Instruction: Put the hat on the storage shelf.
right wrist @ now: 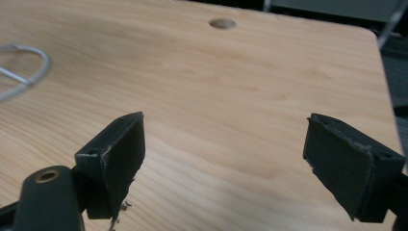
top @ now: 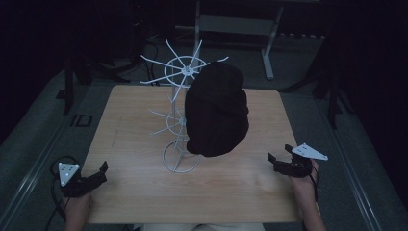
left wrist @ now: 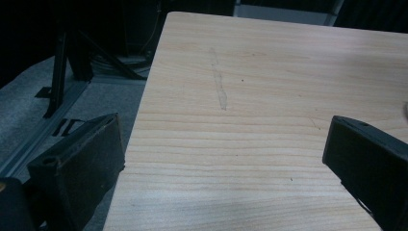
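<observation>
We see a white wire rack (top: 179, 110) standing near the middle of the wooden table (top: 144, 192), with a black hat (top: 216, 108) hanging on its right side, off the tabletop. Our left gripper (top: 98, 174) sits at the near left corner, jaws spread apart over the table edge with nothing between them. Our right gripper (top: 279, 155) hovers at the near right, jaws likewise wide apart and empty, well apart from the rack's ring base (right wrist: 24, 67).
</observation>
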